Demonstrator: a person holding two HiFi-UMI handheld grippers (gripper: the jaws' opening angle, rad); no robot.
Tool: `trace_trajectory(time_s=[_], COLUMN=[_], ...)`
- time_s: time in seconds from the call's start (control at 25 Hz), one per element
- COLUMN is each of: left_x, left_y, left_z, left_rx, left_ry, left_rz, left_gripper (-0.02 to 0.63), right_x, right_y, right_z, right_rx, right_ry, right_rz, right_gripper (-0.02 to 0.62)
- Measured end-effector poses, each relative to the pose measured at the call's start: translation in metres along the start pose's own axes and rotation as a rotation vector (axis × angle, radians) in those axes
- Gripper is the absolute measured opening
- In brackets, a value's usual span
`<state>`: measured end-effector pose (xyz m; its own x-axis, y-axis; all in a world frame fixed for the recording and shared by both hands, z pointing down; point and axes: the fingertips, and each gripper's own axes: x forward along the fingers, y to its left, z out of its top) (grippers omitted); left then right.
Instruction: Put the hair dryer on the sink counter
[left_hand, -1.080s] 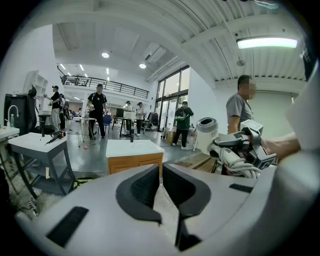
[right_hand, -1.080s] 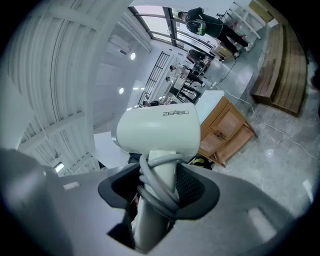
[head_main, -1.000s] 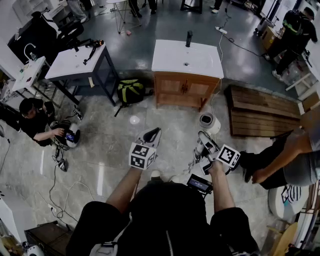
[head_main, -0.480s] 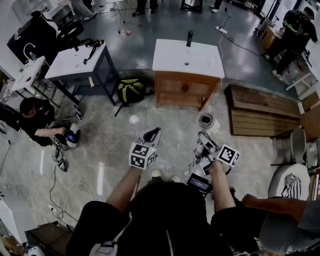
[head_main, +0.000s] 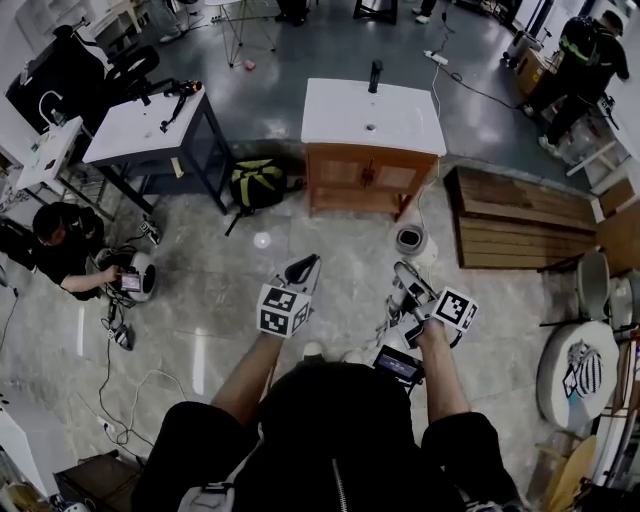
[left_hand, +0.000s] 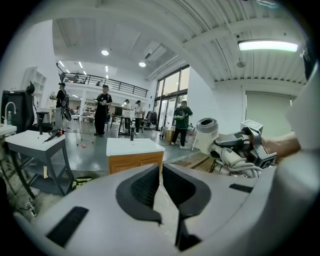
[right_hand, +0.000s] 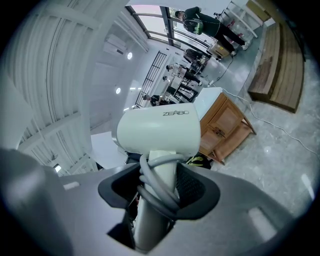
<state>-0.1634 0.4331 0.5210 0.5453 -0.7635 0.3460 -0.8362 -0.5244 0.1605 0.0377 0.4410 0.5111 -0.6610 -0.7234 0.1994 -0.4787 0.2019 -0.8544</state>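
The white hair dryer (right_hand: 159, 131) stands upright between the jaws of my right gripper (right_hand: 159, 189), which is shut on its handle; the grey cord is wound round that handle. In the head view the right gripper (head_main: 408, 288) holds the hair dryer (head_main: 397, 302) over the tiled floor, well short of the sink counter (head_main: 340, 120), a white top with a basin and black tap on a wooden cabinet. My left gripper (head_main: 306, 266) hovers beside it, shut on nothing. In the left gripper view the sink counter (left_hand: 132, 146) lies ahead and the hair dryer (left_hand: 234, 154) is at the right.
A dark-framed table with a white top (head_main: 130, 130) stands at the left, with a yellow-green backpack (head_main: 255, 182) between it and the cabinet. A white bin (head_main: 409, 240) and a wooden bench (head_main: 520, 232) sit to the right. A person crouches at the left (head_main: 60, 250). Cables lie on the floor.
A person who reached in at the right has left the view. The crouching person at the left has shifted a little. Both grippers stay where they were.
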Motion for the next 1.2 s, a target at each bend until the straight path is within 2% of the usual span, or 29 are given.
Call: trace_trajectory(time_s=[0.08, 0.2, 0.28, 0.6, 0.72, 0.88, 1.04, 1.2], left_x=[0.001, 0.004, 0.006, 0.004, 0.005, 0.011, 0.020, 0.042], left_y=[0.004, 0.011, 0.017, 0.043, 0.050, 0.058, 0.069, 0.082], left_z=[0.000, 0.001, 0.000, -0.003, -0.003, -0.003, -0.010, -0.007], left_rx=[0.003, 0.007, 0.011, 0.014, 0.010, 0.010, 0.004, 0.003], left_ry=[0.000, 0.000, 0.002, 0.014, 0.016, 0.015, 0.026, 0.029], left_rz=[-0.007, -0.019, -0.026, -0.039, -0.040, -0.040, -0.037, -0.029], left_gripper=[0.031, 0.031, 0.031, 0.031, 0.031, 0.031, 0.031, 0.031], right_x=[0.007, 0.014, 0.020, 0.029, 0.037, 0.051, 0.057, 0.079], right_y=[0.008, 0.008, 0.013, 0.002, 0.003, 0.009, -0.009, -0.019], right_z=[0.001, 0.001, 0.005, 0.001, 0.000, 0.008, 0.010, 0.028], right_rx=[-0.015, 0.013, -0.025, 0.012, 0.031, -0.022, 0.021, 0.014], right_ry=[-0.009, -0.022, -0.029, -0.064, -0.068, -0.066, -0.065, -0.066], right_rz=[0.050, 0.045, 0.065, -0.040, -0.030, 0.017, -0.053, -0.009], right_gripper=[0.201, 0.201, 0.201, 0.201, 0.201, 0.201, 0.201, 0.201])
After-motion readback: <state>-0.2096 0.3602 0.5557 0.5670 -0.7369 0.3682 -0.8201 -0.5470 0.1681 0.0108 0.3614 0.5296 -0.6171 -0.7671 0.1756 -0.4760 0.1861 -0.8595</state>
